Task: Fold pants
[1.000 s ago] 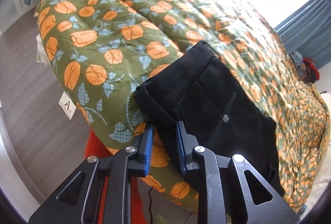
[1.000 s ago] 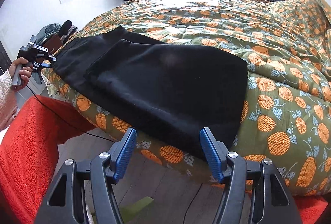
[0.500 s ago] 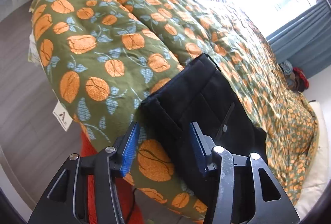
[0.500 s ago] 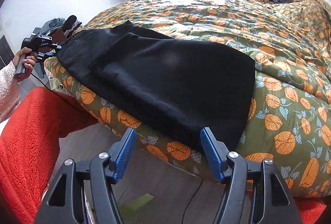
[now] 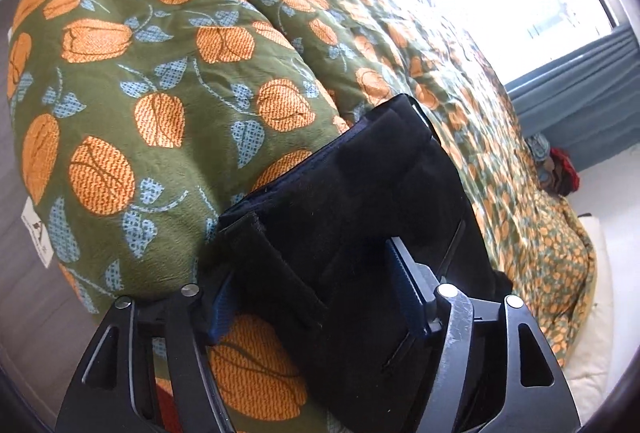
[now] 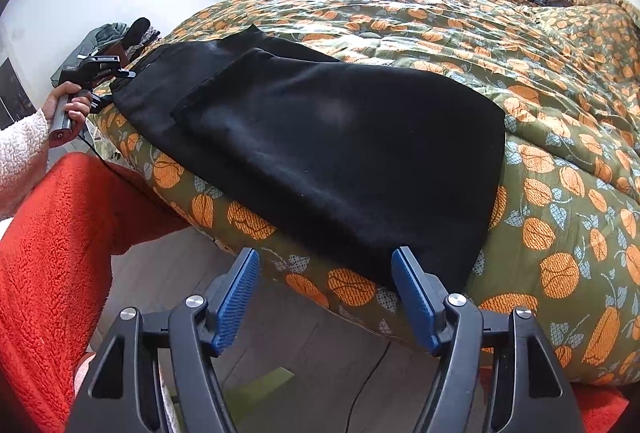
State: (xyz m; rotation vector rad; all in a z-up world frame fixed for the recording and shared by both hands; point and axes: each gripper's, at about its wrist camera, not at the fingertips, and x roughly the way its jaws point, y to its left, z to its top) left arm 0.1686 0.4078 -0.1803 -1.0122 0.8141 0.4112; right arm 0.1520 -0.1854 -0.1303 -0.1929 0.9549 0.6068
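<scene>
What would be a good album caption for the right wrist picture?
Open right claw poised at the near edge of half-folded black pants on an orange-flowered green comforter.

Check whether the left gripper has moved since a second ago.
Yes. The left gripper has advanced onto the pants, its fingers now straddling the waistband corner, opened wider, nearer the quilt.
</scene>
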